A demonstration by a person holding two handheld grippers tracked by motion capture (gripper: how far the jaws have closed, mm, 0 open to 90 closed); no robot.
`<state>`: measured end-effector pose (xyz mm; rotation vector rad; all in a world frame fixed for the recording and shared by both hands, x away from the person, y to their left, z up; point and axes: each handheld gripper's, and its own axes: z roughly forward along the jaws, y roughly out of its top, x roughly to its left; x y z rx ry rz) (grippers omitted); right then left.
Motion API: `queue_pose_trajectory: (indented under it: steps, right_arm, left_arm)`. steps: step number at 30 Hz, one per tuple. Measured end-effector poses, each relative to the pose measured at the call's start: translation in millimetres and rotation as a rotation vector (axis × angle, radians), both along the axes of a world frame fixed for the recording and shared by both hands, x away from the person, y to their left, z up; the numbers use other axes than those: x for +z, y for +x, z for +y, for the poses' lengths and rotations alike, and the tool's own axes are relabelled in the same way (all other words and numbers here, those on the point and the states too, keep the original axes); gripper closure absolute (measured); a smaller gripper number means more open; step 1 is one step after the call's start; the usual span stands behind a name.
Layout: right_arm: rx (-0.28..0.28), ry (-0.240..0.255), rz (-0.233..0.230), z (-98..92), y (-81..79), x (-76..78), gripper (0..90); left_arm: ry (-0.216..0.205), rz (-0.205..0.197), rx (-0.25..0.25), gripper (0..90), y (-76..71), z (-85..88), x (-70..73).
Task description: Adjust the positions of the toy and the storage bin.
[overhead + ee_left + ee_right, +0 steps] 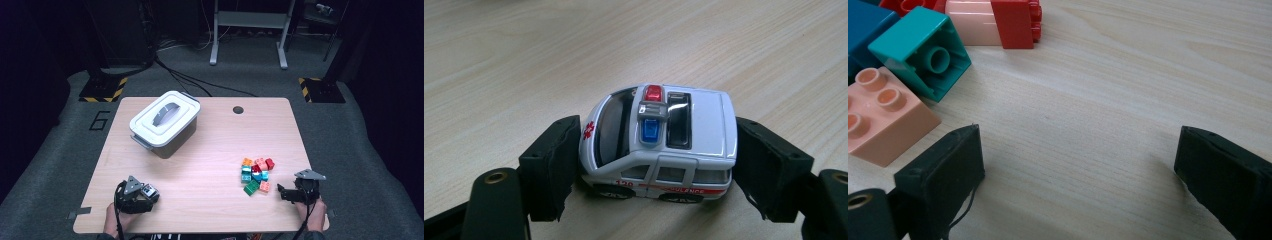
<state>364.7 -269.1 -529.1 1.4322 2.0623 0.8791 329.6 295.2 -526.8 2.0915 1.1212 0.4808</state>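
Down at the near left corner of the wooden desk [210, 150], the left gripper [656, 155] has its jaws around a small white toy ambulance [659, 145], one pad against the windscreen end and the other against the rear; the ambulance's wheels look to be on the desk. Whether the pads press firmly cannot be told, since a thin gap seems to remain at the rear. The likely trouble is that the rounded, glossy nose lets the toy slip or swing out of the grip when lifted, or that it rolls away on its wheels if the pads sit loose. The right gripper [1078, 170] rests near the right edge with its jaws wide and nothing between them, just beside a heap of coloured building bricks [256, 173]. Well apart, toward the far left, stands a grey storage box [165, 125] with a white lid shut on top, so its contents are hidden.
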Motion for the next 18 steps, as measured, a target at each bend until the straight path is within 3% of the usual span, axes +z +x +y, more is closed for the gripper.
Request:
queue_pose_trajectory:
  steps: [10,18]
  right_arm:
    - [0.001,-0.002,-0.002,0.6,-0.4,0.0,4.9]
    - [0.001,-0.005,-0.007,0.7,-0.5,-0.2,5.0]
  left_arm:
    - [0.0,-0.009,0.009,25.5,-0.2,1.7,-0.4]
    - [0.008,-0.043,0.034,26.3,3.8,10.2,6.0]
